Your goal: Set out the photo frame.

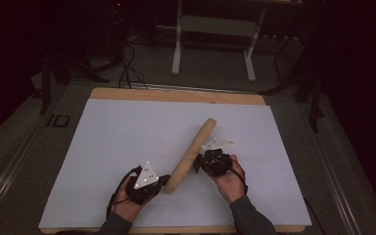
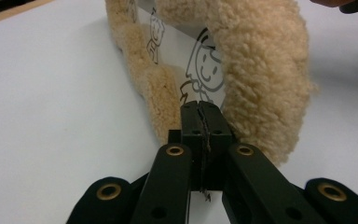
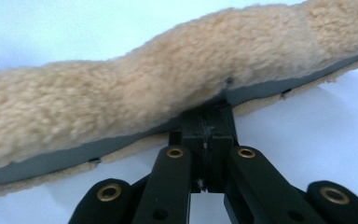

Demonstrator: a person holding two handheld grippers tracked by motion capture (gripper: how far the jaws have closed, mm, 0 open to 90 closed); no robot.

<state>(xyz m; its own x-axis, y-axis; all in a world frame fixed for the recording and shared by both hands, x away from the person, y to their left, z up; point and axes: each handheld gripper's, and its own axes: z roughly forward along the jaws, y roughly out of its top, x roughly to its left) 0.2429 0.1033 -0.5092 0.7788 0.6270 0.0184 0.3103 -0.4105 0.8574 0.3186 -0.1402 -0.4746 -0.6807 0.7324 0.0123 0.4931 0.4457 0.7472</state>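
Two hands come up from the bottom of the high view, one on each side of the middle. The left hand (image 1: 127,200) sits low, a little left of the middle, and holds the left gripper (image 1: 162,182), which points to the right. The right hand (image 1: 231,182) sits a bit higher and to the right, and its right gripper (image 1: 196,165) points to the left. A grey sleeve (image 1: 249,218) covers the right arm at the bottom edge.

Between them lies one long fluffy tan cover (image 1: 191,154). It runs slanted, from the lower middle of the frame up toward the upper right of the middle. It rests on the white sheet (image 1: 117,142) that covers the wooden table (image 1: 176,95).

In the left gripper view, the jaws are pressed tight together on the thin inner lining at the near end of the fluffy tan cover (image 2: 261,74). One smiling cartoon face (image 2: 208,65) is drawn on that lining.

In the right gripper view, the jaws are squeezed together on the grey edge under the fluffy tan cover (image 3: 168,84), near its middle.

There are two grippers, two hands and one cover.
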